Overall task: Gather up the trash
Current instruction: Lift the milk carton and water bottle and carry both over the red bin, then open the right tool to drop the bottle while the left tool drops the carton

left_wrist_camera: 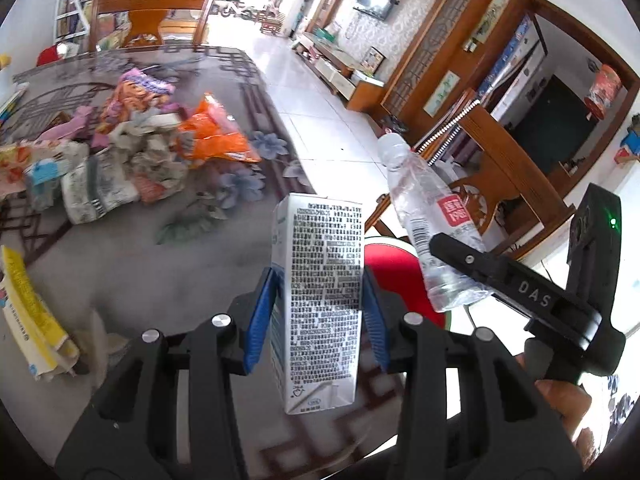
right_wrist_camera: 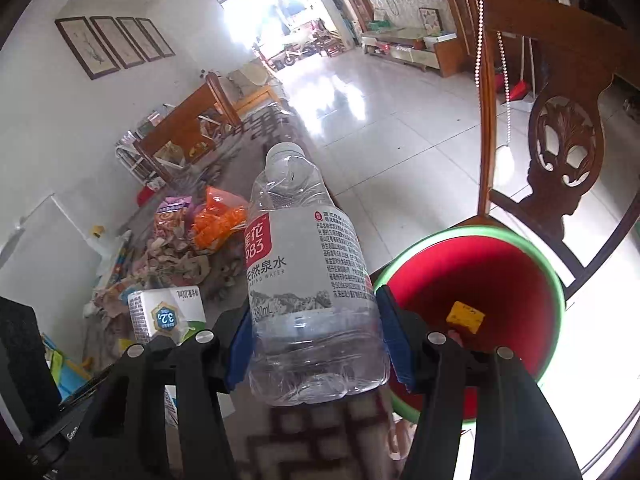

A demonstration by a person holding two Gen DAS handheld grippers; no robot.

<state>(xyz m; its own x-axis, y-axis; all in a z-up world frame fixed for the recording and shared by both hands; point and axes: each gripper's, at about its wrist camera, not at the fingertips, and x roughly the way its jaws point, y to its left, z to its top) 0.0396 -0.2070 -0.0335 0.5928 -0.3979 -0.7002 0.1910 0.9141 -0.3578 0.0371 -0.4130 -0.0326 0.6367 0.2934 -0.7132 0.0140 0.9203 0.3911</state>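
A: Left wrist view: your left fingers (left_wrist_camera: 318,300) clamp the carton (left_wrist_camera: 318,300) mid-body, above the worktop (left_wrist_camera: 140,248) edge. It's light and will dent.

B: Your right fingers (right_wrist_camera: 314,344) pinch the empty bottle (right_wrist_camera: 308,280) low beside the red bin (right_wrist_camera: 480,272). It's slick and crushable; hold gently.

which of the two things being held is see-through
The water bottle, clamped in the right gripper: clear plastic with a red and white label. The milk carton in the left gripper is opaque white card covered in print.

Black left gripper (left_wrist_camera: 318,312), blue-padded fingers (left_wrist_camera: 260,320), silver screws, "DAS" lettering on right gripper (left_wrist_camera: 460,256)
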